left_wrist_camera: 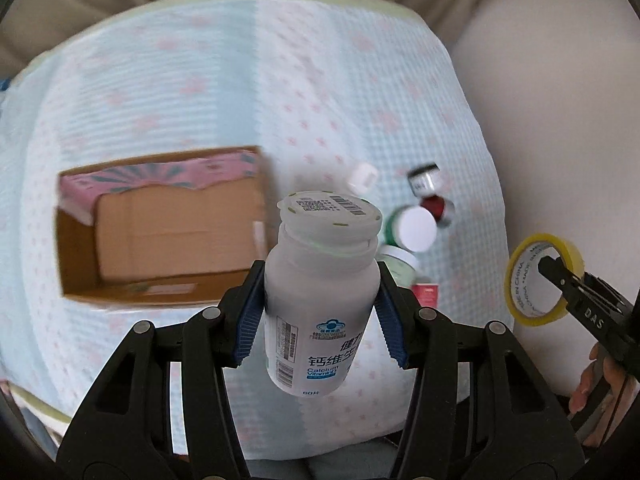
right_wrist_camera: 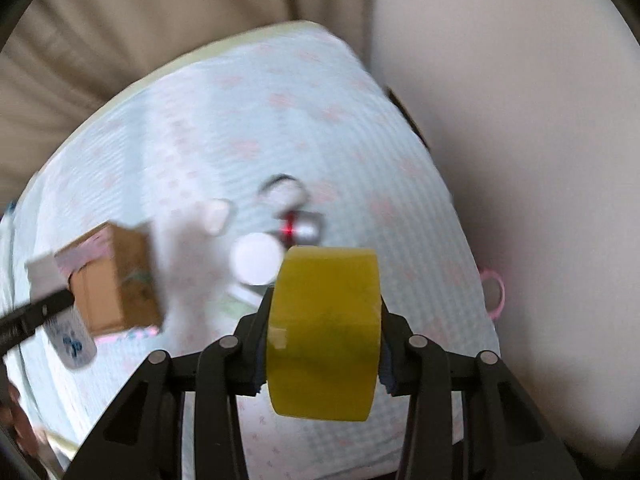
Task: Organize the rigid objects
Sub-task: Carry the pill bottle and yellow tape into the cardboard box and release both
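Clamped between the left gripper's (left_wrist_camera: 322, 312) blue pads, a white calcium bottle (left_wrist_camera: 320, 296) hangs above the cloth-covered table (left_wrist_camera: 168, 92), the open cardboard box (left_wrist_camera: 160, 228) at its nine o'clock. At three o'clock, the right gripper (right_wrist_camera: 322, 344) pinches a yellow tape roll (right_wrist_camera: 324, 332).

Right of the cardboard box (right_wrist_camera: 116, 280), the small jars (right_wrist_camera: 296, 228) smear into blur; the pill bottle (left_wrist_camera: 320, 292) hides a green-lidded jar (left_wrist_camera: 398, 266).

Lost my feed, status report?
Left gripper shut on calcium bottle. Right gripper shut on yellow tape roll. Cardboard box open, unobstructed.
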A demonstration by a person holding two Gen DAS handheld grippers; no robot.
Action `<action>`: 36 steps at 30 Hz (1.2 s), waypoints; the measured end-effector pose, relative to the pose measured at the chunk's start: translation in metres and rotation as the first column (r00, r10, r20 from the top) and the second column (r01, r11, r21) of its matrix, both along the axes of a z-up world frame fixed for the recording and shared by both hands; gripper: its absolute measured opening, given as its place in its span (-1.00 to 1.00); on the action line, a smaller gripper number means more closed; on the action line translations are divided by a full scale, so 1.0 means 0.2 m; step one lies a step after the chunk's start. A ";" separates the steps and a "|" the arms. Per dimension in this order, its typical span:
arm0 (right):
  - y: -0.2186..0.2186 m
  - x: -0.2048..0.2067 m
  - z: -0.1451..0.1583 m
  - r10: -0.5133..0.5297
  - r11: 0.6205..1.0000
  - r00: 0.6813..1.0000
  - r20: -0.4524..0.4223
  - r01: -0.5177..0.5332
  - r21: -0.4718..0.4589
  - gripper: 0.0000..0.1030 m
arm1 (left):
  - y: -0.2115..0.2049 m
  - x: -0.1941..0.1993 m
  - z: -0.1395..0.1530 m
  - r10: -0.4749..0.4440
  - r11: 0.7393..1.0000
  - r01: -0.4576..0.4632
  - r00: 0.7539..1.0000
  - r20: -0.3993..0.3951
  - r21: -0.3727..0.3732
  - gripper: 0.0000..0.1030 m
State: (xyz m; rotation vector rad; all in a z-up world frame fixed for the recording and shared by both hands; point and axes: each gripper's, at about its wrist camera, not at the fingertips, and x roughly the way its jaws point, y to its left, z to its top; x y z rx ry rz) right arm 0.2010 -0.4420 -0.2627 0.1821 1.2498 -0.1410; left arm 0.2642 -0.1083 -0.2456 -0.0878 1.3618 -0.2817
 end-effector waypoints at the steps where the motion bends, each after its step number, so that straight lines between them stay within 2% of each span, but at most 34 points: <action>1: 0.07 0.01 0.04 0.036 0.999 0.999 0.009 -0.037 0.009 -0.25 | 0.07 0.00 0.02 0.019 1.000 -0.019 1.000 0.003 -0.003 -0.06; 6: 0.41 0.06 0.15 0.160 0.985 0.986 0.043 -0.162 0.054 -0.25 | 0.42 0.01 0.09 0.072 0.997 -0.073 0.997 0.027 0.011 -0.07; 9: 0.67 0.12 0.16 0.218 0.962 0.975 0.042 -0.222 0.161 -0.25 | 0.63 0.04 0.07 0.078 0.997 -0.078 0.997 0.026 0.027 -0.08; 12: 0.88 0.19 0.12 0.225 0.937 0.974 0.027 -0.223 0.270 -0.25 | 0.80 0.11 0.02 0.074 0.997 -0.074 0.997 0.008 0.036 -0.08; 19: 1.30 0.33 -0.05 0.232 0.932 0.972 -0.029 -0.214 0.291 -0.25 | 1.11 0.25 -0.18 0.036 0.999 -0.034 0.998 -0.055 0.034 -0.08; 28: 1.67 0.51 -0.37 0.264 0.944 0.960 -0.099 -0.236 0.232 -0.25 | 1.23 0.40 -0.55 -0.039 0.997 0.047 0.988 -0.148 0.055 -0.08; 33: 1.73 0.57 -0.57 0.279 0.944 0.949 -0.149 -0.243 0.221 -0.25 | 1.19 0.42 -0.68 -0.074 0.995 0.083 0.982 -0.177 0.048 -0.08; 36: 1.73 0.60 -0.63 0.271 0.951 0.945 -0.183 -0.233 0.205 -0.25 | 1.17 0.43 -0.72 -0.095 0.993 0.106 0.976 -0.194 0.049 -0.08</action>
